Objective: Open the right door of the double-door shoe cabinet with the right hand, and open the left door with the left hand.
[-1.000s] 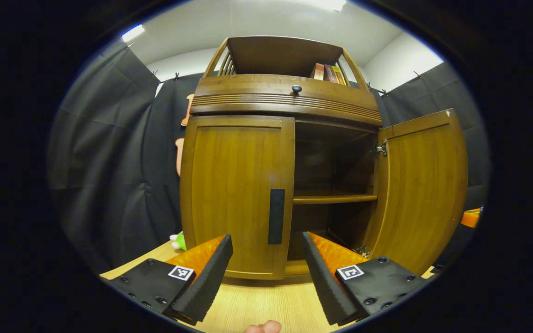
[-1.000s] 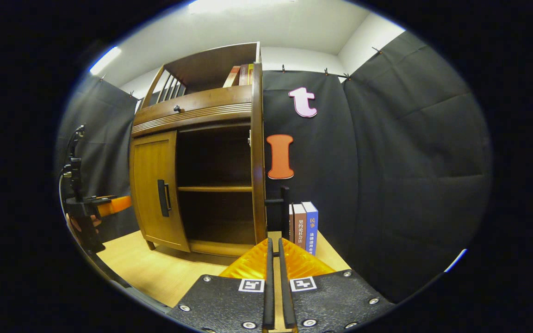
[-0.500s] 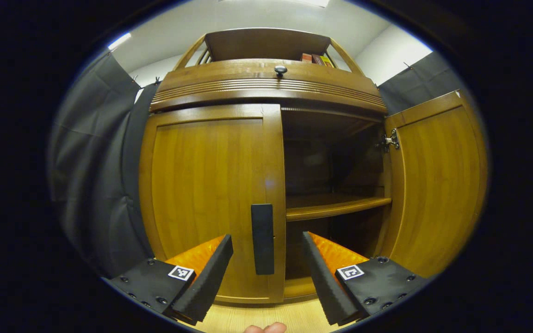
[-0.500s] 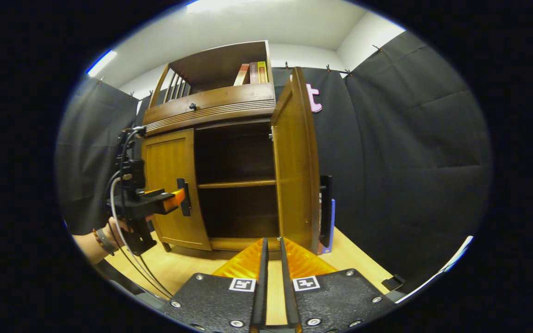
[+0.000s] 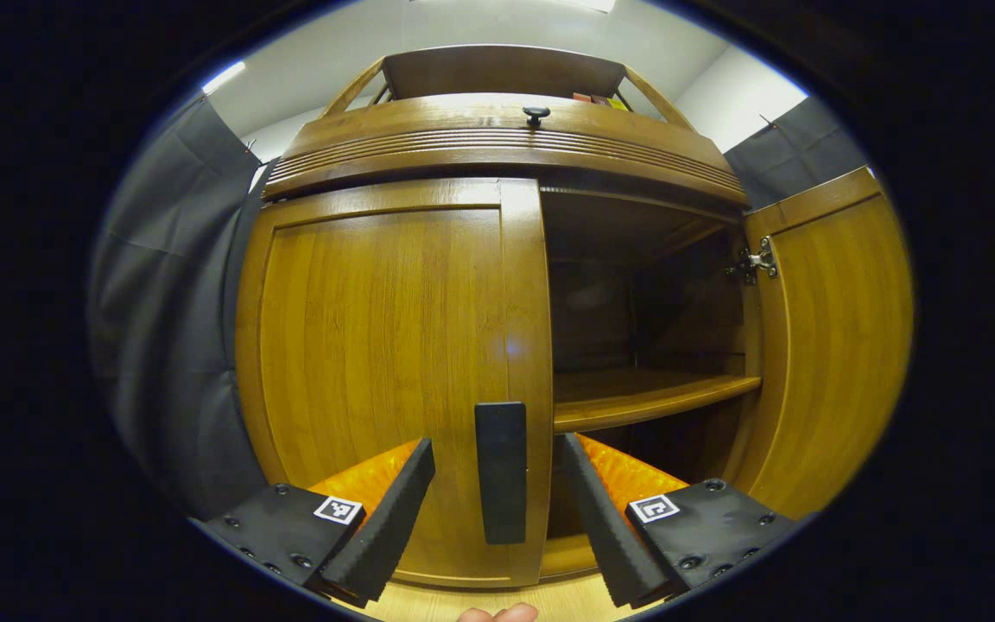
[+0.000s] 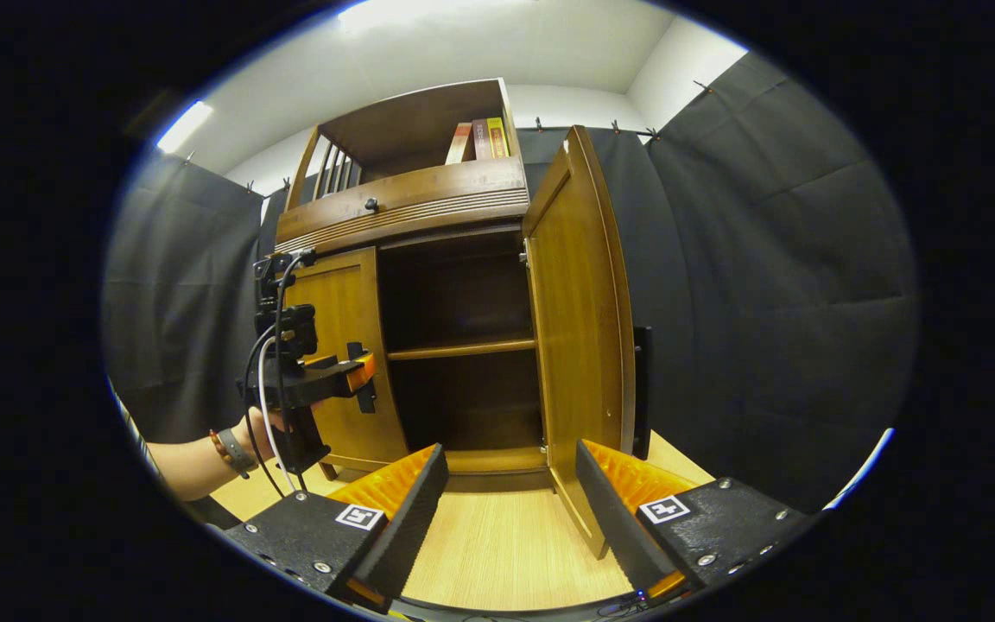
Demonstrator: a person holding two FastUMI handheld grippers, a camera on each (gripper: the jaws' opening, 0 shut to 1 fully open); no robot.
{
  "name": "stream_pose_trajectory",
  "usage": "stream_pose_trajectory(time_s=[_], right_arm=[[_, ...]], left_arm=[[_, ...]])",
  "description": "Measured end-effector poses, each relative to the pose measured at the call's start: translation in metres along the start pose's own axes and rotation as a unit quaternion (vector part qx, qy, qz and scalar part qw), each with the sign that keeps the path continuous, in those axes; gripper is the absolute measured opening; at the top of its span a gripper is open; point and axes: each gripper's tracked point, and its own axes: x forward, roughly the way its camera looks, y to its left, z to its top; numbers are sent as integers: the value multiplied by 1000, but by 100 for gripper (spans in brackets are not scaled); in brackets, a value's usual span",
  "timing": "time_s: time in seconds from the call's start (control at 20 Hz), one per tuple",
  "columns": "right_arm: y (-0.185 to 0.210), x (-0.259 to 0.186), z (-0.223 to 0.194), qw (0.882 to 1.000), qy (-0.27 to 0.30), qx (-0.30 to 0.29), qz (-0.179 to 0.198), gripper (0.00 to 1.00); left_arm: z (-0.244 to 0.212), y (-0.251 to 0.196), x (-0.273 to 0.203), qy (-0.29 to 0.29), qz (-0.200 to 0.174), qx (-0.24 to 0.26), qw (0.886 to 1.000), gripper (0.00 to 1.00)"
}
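The brown wooden shoe cabinet looms close in the left gripper view. Its left door is closed, with a black vertical handle. My left gripper is open, one finger on either side of that handle and neither pressing on it. The right door stands swung wide open. In the right gripper view, my right gripper is open and holds nothing, just in front of the open right door and its black handle. The left gripper sits at the left door's handle, held by a hand.
Inside the cabinet, a bare shelf crosses the dark interior. A drawer knob sits above the doors, and books stand in the top rack. The cabinet rests on a light wooden table. Black cloth walls surround it.
The left gripper has moved in toward the left door, so its handle now stands between the fingers. The right gripper's fingers have gone from nearly shut to open.
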Motion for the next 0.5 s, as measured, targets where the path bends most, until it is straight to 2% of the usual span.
stream_pose_trajectory(time_s=[0.15,0.45,0.5], right_arm=[[-1,-2,-3,1000,1,-2,0,92],[-2,-7,-9,1000,3,2,-7,92],[-2,-7,-10,1000,4,1,-7,92]], left_arm=[[-3,-1,14,1,-3,6,1000,95],[-12,4,29,3,1,-15,1000,51],[-18,-3,30,14,-18,-28,999,48]])
